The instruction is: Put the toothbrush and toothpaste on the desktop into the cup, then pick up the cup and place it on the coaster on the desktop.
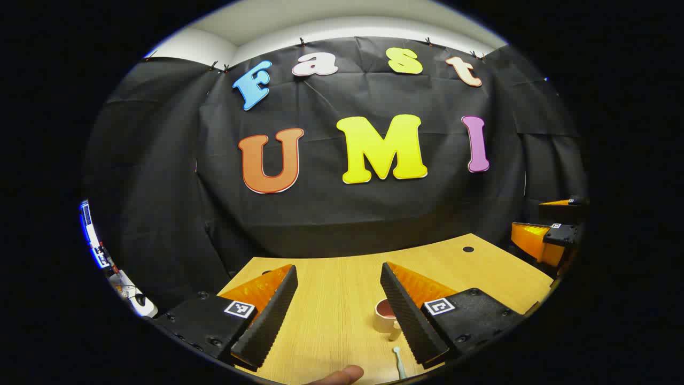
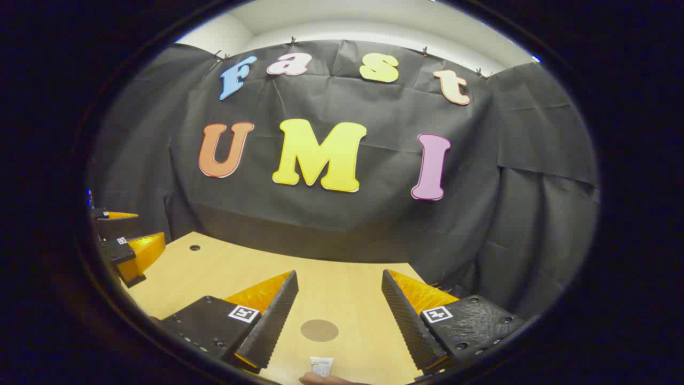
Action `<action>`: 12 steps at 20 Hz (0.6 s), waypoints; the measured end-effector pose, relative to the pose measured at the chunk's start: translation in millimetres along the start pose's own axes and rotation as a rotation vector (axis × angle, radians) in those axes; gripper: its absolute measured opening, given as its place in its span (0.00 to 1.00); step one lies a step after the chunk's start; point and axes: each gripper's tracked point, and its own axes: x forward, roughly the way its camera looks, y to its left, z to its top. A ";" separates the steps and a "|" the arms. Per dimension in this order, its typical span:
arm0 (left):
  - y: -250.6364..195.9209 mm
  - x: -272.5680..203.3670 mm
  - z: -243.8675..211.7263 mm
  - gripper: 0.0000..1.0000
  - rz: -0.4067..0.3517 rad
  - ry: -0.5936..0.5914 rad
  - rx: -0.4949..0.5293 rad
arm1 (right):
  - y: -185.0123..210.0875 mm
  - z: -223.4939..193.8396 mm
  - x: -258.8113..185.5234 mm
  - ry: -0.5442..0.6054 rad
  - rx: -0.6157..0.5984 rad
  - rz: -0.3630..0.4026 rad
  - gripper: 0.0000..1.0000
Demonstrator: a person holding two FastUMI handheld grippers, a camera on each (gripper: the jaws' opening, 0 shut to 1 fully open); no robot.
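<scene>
Left gripper [image 1: 337, 307]: jaws spread wide, nothing between them, held above the wooden desktop [image 1: 331, 299]. Cup [image 1: 386, 315] stands upright on the desk just inside the right-hand finger, partly hidden behind it; pale body, dark reddish inside, handle toward the camera. Toothbrush [image 1: 398, 363]: pale head end lies on the desk nearer the camera than the cup, close by the same finger, rest cut off at the view's lower edge. A fingertip [image 1: 342, 376] shows at the bottom edge, between the fingers. Small dark hole [image 1: 468, 249] in the desk far ahead to the right. Right gripper also seen in this view, far right at the desk edge.

Right gripper [image 2: 340, 307]: jaws also wide apart, holding nothing, over the desktop. Coaster [image 2: 319, 330], round, brown-grey, lies flat on the desk between the two fingers, slightly nearer the left-hand one, touching neither. Toothpaste [image 2: 321, 366]: white tube end on the desk closer to the camera than the coaster, apart from it, rest out of frame; a bit of finger under it at the bottom edge. Left gripper seen far left beyond the desk hole.
</scene>
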 end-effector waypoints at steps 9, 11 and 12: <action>-45.9 2.5 16.4 0.99 -0.013 -0.013 -0.030 | -40.0 6.6 0.4 -0.003 -0.034 0.007 0.95; -56.8 1.7 14.9 0.99 -0.014 -0.008 -0.027 | -46.2 4.1 2.6 0.001 -0.033 0.010 0.97; -60.8 0.7 15.2 0.99 -0.017 -0.003 -0.031 | -47.8 1.6 2.6 0.009 -0.032 0.015 0.95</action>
